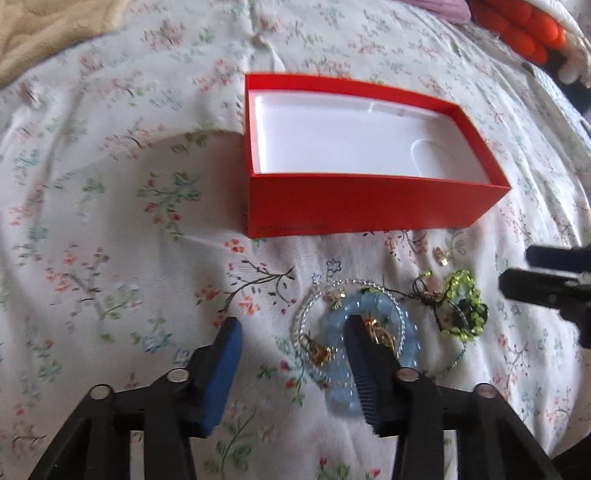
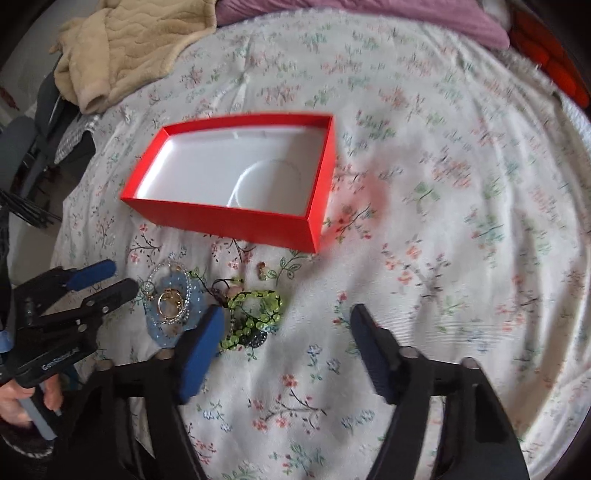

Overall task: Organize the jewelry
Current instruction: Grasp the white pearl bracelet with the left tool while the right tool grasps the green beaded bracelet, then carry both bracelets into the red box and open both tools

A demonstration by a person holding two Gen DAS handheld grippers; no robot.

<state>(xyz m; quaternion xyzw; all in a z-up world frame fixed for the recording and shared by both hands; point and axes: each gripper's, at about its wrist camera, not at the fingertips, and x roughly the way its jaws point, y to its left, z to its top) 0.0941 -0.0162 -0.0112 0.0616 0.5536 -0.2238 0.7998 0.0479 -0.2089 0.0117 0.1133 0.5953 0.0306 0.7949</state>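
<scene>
Two black gripper fingers fill the foreground of each wrist view above a floral bedsheet (image 2: 443,184). On the left gripper (image 1: 291,332), jaws spread wide, the right-hand finger lies over a pale blue beaded bracelet (image 1: 336,325) while the blue-padded finger sits clear of the pile on bare sheet. Nothing is pinched between them.

The right gripper (image 2: 288,317) is likewise spread, its blue-padded finger just beside a green beaded bracelet (image 2: 258,306), the other finger over open fabric. It grips nothing.

The jewelry is heaped on the sheet between the two tools: the blue bracelet, a clear beaded chain (image 1: 314,299) looped around it, gold rings (image 2: 170,304) resting at its centre, and the green bracelet (image 1: 467,306) to one side with a dark cord (image 1: 424,291) tangled in it. A small gold earring (image 1: 442,256) lies apart, nearer the box.

Beyond the heap stands an open red box (image 1: 369,203) with a white moulded liner (image 1: 332,136); no jewelry shows inside it.

A beige fleece blanket (image 2: 129,48) and a purple cloth (image 2: 424,18) lie at the far edge of the bed, with an orange knitted item (image 1: 517,29) at the far corner.
</scene>
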